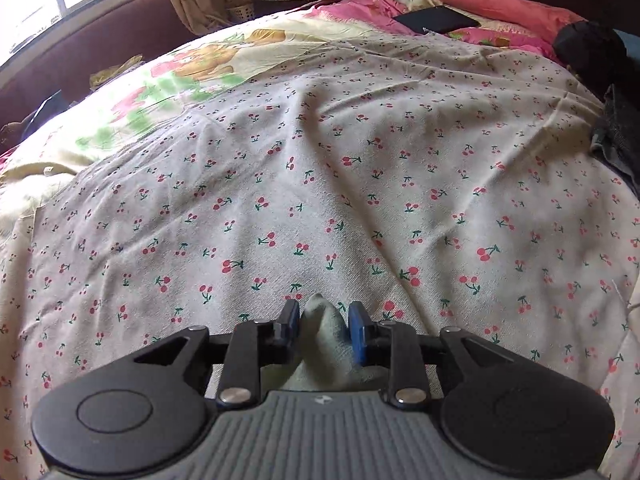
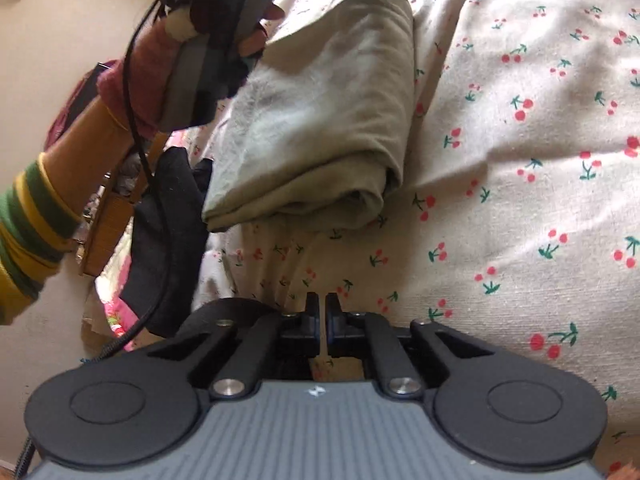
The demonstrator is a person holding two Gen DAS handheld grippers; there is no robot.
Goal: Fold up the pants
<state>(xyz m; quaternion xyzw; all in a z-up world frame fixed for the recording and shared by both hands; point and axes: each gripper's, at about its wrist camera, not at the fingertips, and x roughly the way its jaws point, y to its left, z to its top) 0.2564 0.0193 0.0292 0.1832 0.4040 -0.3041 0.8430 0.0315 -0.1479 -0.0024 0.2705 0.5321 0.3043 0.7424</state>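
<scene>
Two views: left wrist first, then right wrist.
Left gripper: jaws part-spread, a peak of pale cloth standing up between the blue pads; whether the pads press on it I cannot tell.
Pants: in this view only that pale fold shows, low between the fingers.
Sheet: cherry-print, wrinkled, spread over the bed.
Pillow: pink, at the far end.
Right gripper: jaws pressed nearly together, a thin pale strip in the slit between them.
Pants: khaki, folded into a thick bundle, lying on the sheet ahead of the fingers.
Left hand: gloved, at the bundle's far left, holding the other gripper.
Sleeve: green and yellow stripes.
</scene>
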